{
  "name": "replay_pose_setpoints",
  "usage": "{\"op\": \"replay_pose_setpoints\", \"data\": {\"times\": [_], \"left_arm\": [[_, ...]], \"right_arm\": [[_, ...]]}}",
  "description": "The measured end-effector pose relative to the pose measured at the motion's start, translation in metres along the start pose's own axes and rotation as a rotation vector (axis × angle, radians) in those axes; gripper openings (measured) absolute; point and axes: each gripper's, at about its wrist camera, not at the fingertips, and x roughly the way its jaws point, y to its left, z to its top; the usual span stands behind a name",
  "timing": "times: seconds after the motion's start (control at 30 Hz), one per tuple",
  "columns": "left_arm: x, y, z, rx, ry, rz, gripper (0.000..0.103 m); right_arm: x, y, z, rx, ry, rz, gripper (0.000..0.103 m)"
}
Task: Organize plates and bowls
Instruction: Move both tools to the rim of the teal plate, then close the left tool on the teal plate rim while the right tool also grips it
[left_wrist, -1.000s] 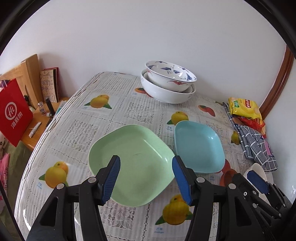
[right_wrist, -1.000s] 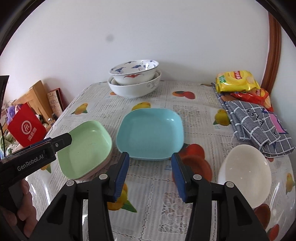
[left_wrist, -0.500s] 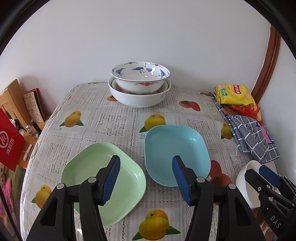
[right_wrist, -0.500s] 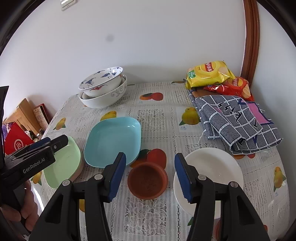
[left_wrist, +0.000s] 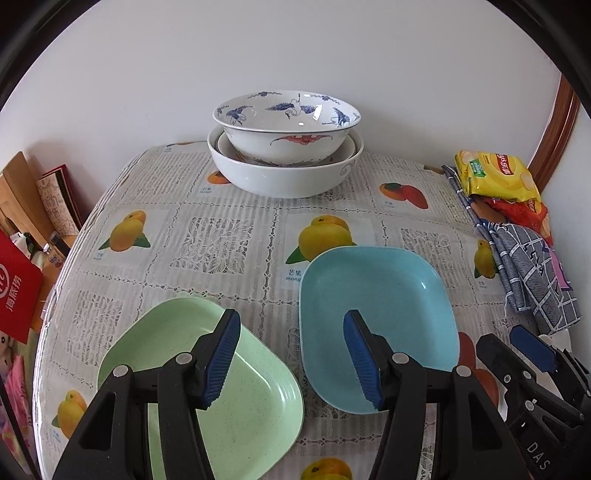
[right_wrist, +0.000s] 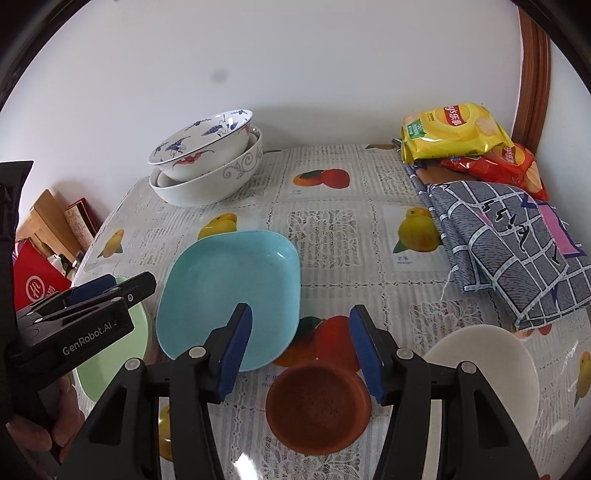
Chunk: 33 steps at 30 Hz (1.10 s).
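A green square plate and a blue square plate lie side by side on the table. My left gripper is open and empty, hovering above the gap between them. My right gripper is open and empty, above a small brown bowl. A white bowl sits to its right. The blue plate and part of the green plate show at its left. Two nested painted bowls stand at the back, also in the right wrist view.
Snack bags and a folded checked cloth lie at the table's right edge. A wall runs behind the table. Left of the table a lower shelf holds a red bag and books.
My left gripper has swung right, from over the green plate to between the two plates. My right gripper has pulled back and right, bringing the brown bowl and white bowl into view.
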Motion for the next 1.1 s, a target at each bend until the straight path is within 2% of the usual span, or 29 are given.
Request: {"op": "replay_pose_setpoints", "data": {"times": [0.17,0.23,0.33,0.43,0.5,0.57,0.77,0.83,1.0,1.1], "left_arm": [[0.020,-0.006,0.002,0.019,0.031,-0.007,0.053],[0.028,-0.010,0.003,0.028,0.048,-0.007,0.047],[0.039,-0.015,0.004,0.042,0.071,0.009,0.045],[0.047,-0.015,0.004,0.037,0.098,0.016,0.038],[0.052,-0.014,0.004,0.021,0.115,0.001,0.038],[0.057,-0.012,0.005,0.015,0.127,-0.007,0.033],[0.065,-0.012,0.007,0.024,0.146,0.002,0.025],[0.067,-0.013,0.007,0.025,0.153,0.003,0.019],[0.067,-0.016,0.007,0.027,0.139,0.000,0.013],[0.064,-0.014,0.008,0.016,0.126,-0.010,0.011]], "right_arm": [[0.023,0.001,0.005,0.001,0.030,0.006,0.049],[0.032,0.002,0.006,-0.004,0.042,0.002,0.046],[0.040,0.003,0.007,-0.016,0.046,-0.005,0.045],[0.047,0.004,0.009,-0.020,0.055,0.004,0.044],[0.051,0.005,0.009,-0.017,0.056,0.003,0.043],[0.054,0.005,0.010,-0.016,0.060,0.003,0.042],[0.062,0.005,0.009,-0.001,0.073,0.020,0.033],[0.065,0.005,0.008,0.001,0.083,0.019,0.024],[0.075,0.005,0.006,0.012,0.103,0.001,0.008],[0.073,0.004,0.005,0.022,0.084,0.001,0.007]]}}
